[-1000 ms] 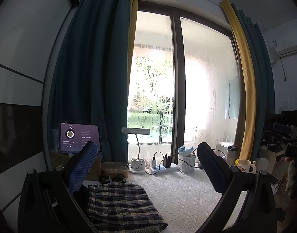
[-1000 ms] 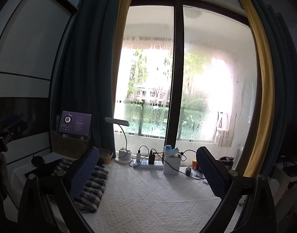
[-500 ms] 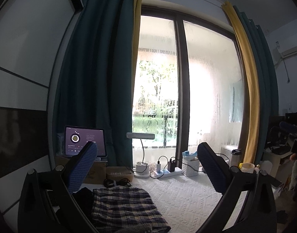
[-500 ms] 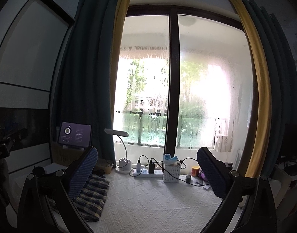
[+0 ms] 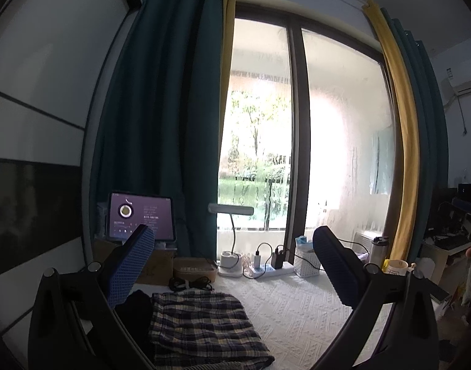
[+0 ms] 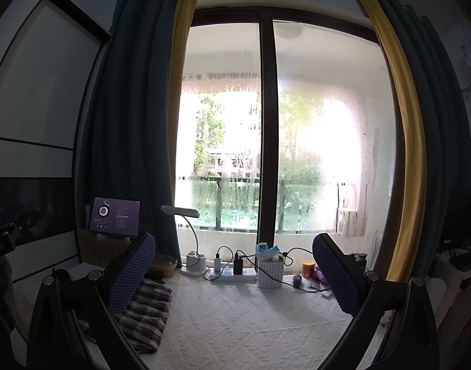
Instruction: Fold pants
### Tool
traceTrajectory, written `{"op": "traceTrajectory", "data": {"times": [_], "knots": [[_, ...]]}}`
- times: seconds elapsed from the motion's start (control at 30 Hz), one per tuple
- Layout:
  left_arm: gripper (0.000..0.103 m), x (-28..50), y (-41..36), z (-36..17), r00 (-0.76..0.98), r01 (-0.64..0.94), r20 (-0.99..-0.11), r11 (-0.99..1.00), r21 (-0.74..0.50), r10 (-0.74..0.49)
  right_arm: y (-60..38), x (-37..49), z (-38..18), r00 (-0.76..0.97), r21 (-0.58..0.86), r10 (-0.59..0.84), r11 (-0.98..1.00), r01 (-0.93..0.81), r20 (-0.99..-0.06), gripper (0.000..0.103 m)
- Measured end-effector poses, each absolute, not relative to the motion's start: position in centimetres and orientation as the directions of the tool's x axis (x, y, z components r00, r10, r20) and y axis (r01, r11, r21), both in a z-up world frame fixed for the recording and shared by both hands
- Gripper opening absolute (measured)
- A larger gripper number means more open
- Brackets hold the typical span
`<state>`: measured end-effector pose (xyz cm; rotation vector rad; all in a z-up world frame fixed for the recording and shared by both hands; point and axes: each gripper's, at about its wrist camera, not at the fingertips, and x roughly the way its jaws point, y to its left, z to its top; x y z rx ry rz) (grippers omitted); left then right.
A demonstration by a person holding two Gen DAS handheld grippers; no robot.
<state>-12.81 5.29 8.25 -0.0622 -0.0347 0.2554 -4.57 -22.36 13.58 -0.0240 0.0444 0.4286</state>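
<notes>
One pair of plaid pants (image 5: 201,326) lies in a flat folded stack on the white textured bench (image 5: 297,311), below and inside the left finger of the left gripper (image 5: 232,265). Soft, light cloth, they would likely sag, so an edge suits best. The right gripper (image 6: 232,265) is also spread wide and empty.
</notes>
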Motion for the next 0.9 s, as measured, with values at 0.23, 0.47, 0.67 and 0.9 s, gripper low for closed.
{"op": "traceTrajectory", "data": {"times": [0.23, 0.47, 0.67, 0.9], "knots": [[0.102, -12.51, 5.23, 8.08, 0.968, -0.250, 0.004, 0.966, -0.066, 0.251, -22.43, -4.28, 13.49, 0.911, -0.005, 0.408, 0.913, -0.409, -0.060, 0.103], [0.102, -12.05, 5.10, 7.88, 0.968, -0.249, -0.027, 0.967, -0.059, 0.248, -22.29, -4.01, 13.34, 0.911, -0.007, 0.407, 0.913, -0.409, -0.070, 0.103], [0.102, -12.07, 5.16, 7.80, 0.967, -0.254, -0.036, 0.965, -0.057, 0.252, -22.39, -3.81, 13.25, 0.910, -0.004, 0.408, 0.912, -0.409, -0.076, 0.103], [0.102, -11.96, 5.11, 7.77, 0.967, -0.254, -0.048, 0.966, -0.054, 0.251, -22.28, -3.92, 13.36, 0.908, -0.010, 0.411, 0.910, -0.413, -0.079, 0.103]]}}
